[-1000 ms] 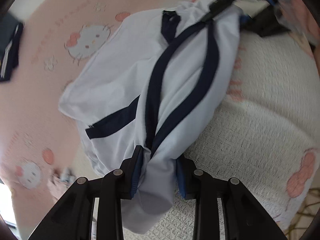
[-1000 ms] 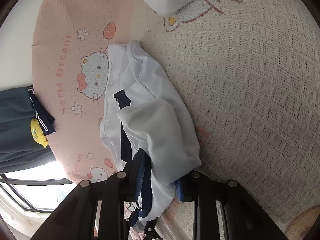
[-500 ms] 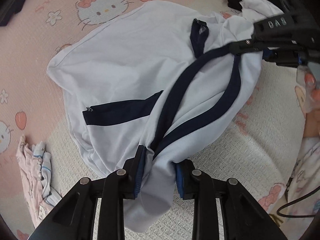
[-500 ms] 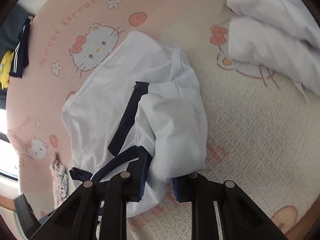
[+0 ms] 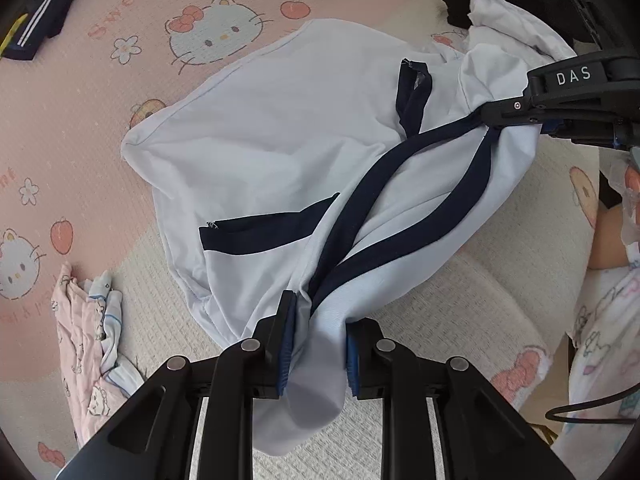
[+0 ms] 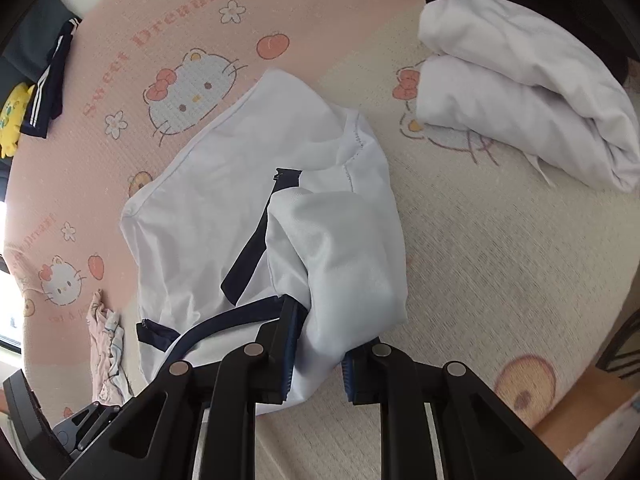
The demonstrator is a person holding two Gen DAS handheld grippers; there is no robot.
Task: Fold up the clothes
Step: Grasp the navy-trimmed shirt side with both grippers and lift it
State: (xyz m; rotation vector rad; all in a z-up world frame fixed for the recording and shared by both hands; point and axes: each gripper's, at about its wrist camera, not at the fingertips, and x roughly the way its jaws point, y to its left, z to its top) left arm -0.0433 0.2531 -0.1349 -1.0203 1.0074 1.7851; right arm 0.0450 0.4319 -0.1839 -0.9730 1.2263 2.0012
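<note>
Two grippers hold one white garment with navy stripes [image 5: 280, 152], probably track shorts or a jacket, over a pink and cream cartoon-cat blanket [image 5: 120, 80]. The garment's far edge lies on the pink part of the blanket, with a corner pointing left; bare pink cloth runs beyond that edge up to the printed cat face. On the near right, open cream blanket stretches away from the garment's side.

The left gripper [image 5: 316, 344] has its jaws closed narrowly on a bunched end of the garment, where two navy stripes converge; white fabric hangs down between the blue pads. The right gripper [image 5: 516, 114], seen from the left wrist view at the upper right, pinches the opposite end, where the same stripes meet again. In its own view the right gripper [image 6: 320, 356] shows jaws part-closed around a thick white fold, which fills the gap.

A small crumpled pink-printed garment [image 5: 92, 340] lies near the garment's left side, apart from it. A folded white bundle [image 6: 520, 92] sits well apart at the far right of the cream area. A dark garment with white stripes [image 6: 48, 92] lies at the far left edge of the blanket, next to something yellow [image 6: 12, 116].
</note>
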